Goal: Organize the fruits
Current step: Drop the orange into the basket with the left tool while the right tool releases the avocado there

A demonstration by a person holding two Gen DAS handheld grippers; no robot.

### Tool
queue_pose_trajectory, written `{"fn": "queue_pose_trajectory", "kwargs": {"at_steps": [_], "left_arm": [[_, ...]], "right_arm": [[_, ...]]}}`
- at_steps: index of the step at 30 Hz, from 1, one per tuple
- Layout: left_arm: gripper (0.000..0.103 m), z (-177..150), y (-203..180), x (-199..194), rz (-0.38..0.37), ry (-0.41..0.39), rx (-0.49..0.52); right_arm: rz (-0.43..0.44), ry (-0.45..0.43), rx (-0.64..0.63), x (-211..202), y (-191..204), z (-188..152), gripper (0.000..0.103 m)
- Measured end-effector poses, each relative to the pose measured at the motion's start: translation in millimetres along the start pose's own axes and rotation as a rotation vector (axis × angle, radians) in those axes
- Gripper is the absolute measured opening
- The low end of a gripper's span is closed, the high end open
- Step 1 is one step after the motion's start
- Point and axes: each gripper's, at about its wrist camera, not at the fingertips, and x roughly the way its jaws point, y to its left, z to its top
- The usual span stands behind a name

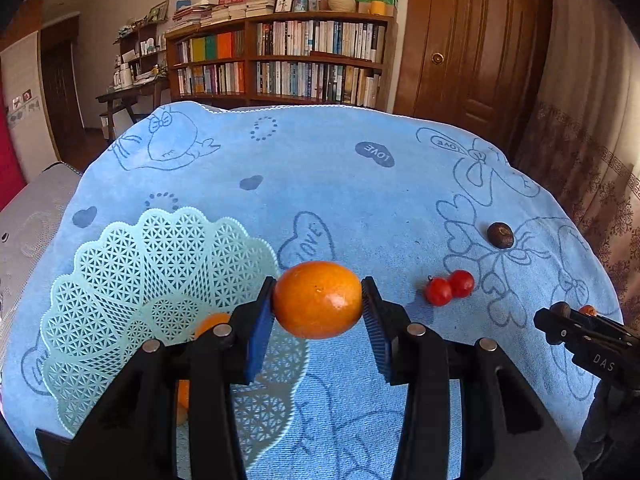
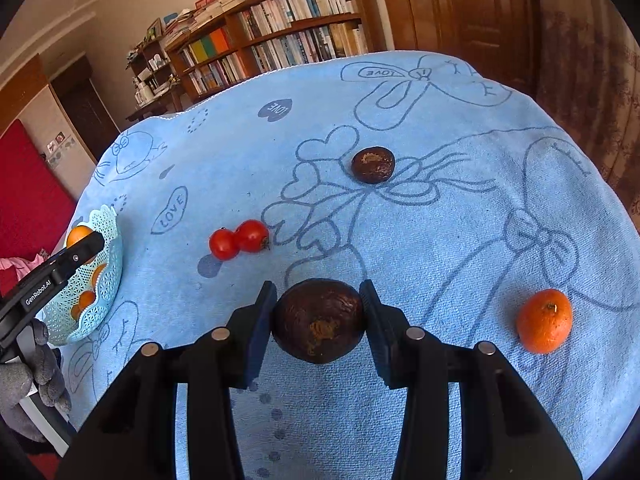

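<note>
Between the blue pads at the lower centre of the left wrist view, the left gripper [image 1: 318, 304] is closed on an orange [image 1: 318, 299], glossy, smooth and oval, held clear of the blue towel [image 1: 340, 168]. Just left of it sits the mint lattice basket [image 1: 132, 264], with at least two more oranges showing through its wall. In the right wrist view, lower centre, the right gripper [image 2: 318, 320] is clamped on a dark brown fruit [image 2: 318, 320], matt and wrinkled, with a tan scar on its face.

Step in hand, by judgement: delivery of the held orange to the basket. The next move calls for a short shift to frame left over the rim, then release.

Farther up the towel in the right wrist view lie two red tomatoes [image 2: 239, 238], touching each other, and beyond them a second brown fruit [image 2: 373, 164]. A loose orange [image 2: 544, 320] rests at the right edge, well apart from the basket.
</note>
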Motion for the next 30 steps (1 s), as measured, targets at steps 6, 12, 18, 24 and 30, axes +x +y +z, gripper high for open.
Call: {"fn": "queue_pose_trajectory", "kwargs": {"at_steps": [6, 12, 18, 24, 30], "left_arm": [[0.044, 2.1, 42.7, -8.2, 0.046, -0.025, -0.068], [0.066, 3.6, 76.7, -20.8, 0.076, -0.057, -0.148], [0.091, 0.2, 104.6, -35.2, 0.107, -0.101, -0.207], [0.094, -1.8, 124.7, -39.6, 0.123, -0.109, -0.253], [0.098, 1.3, 141.2, -54.0, 0.148, -0.146, -0.291]], "right_arm": [[0.006, 0.007, -0.026, 1.9, 14.7, -0.7, 0.043], [0.024, 0.017, -0.058, 2.9, 33.9, 0.4, 0.043], [0.083, 0.024, -0.124, 1.5, 70.8, 5.1, 0.043], [0.183, 0.028, -0.201, 1.4, 127.8, 16.0, 0.043], [0.28, 0.053, -0.259, 11.8, 188.5, 20.4, 0.043]]}}
